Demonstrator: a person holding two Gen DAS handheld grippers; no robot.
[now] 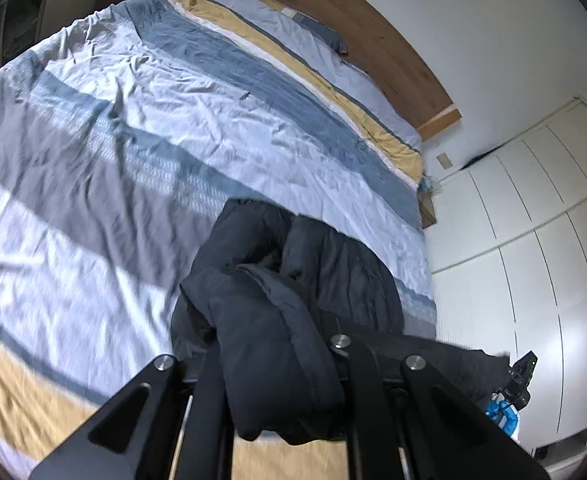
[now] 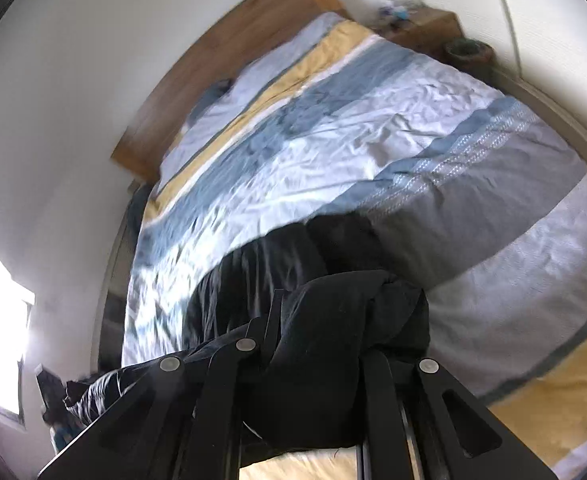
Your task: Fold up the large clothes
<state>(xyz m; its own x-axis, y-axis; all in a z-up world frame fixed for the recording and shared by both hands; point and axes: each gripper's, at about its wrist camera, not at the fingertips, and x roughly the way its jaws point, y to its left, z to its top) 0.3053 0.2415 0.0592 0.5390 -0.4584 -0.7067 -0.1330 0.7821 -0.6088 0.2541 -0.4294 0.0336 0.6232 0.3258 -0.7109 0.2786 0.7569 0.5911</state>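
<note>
A large black padded garment (image 1: 293,280) hangs above the striped bed cover (image 1: 133,140). My left gripper (image 1: 281,376) is shut on a thick bunched fold of it, which drapes over the fingers. My right gripper (image 2: 313,368) is shut on another bunch of the same black garment (image 2: 333,320); the cloth stretches away to the lower left in the right wrist view. The fingertips of both grippers are hidden under the cloth. The other hand's gripper (image 1: 517,380), held in a blue glove, shows at the right edge of the left wrist view.
The bed has a blue, grey, white and yellow striped cover (image 2: 373,140) and a wooden headboard (image 1: 373,32). White wardrobe doors (image 1: 533,220) stand to the right of the bed. A wooden nightstand (image 2: 425,28) with small items sits beside the headboard.
</note>
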